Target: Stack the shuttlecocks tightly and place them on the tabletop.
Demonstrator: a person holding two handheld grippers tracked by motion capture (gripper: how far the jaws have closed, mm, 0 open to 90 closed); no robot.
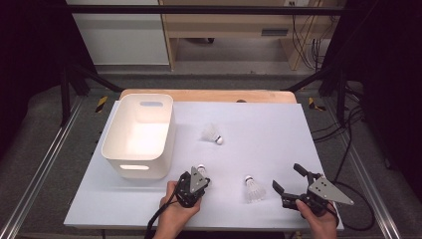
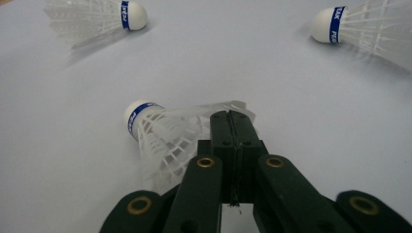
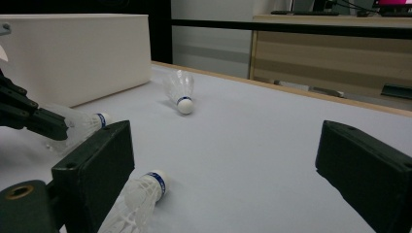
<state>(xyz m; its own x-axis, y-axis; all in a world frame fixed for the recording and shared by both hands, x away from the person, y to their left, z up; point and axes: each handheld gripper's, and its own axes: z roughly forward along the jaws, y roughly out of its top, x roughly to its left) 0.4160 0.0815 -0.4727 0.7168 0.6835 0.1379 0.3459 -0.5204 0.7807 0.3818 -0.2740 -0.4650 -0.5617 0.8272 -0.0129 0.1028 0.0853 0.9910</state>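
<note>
Nearest the person, a loose shuttlecock lies on the white table between the two hands, cork pointing away, just beside the right gripper, whose jaws stand wide apart around nothing. To its left, the left gripper has its jaws pinched tight on the feather skirt of a held shuttlecock, whose blue-banded cork points off to the side. Just beyond and to the left sits a white bin, near the left gripper. Farther out, mid-table, a third shuttlecock rests on its side, well apart from both grippers.
</note>
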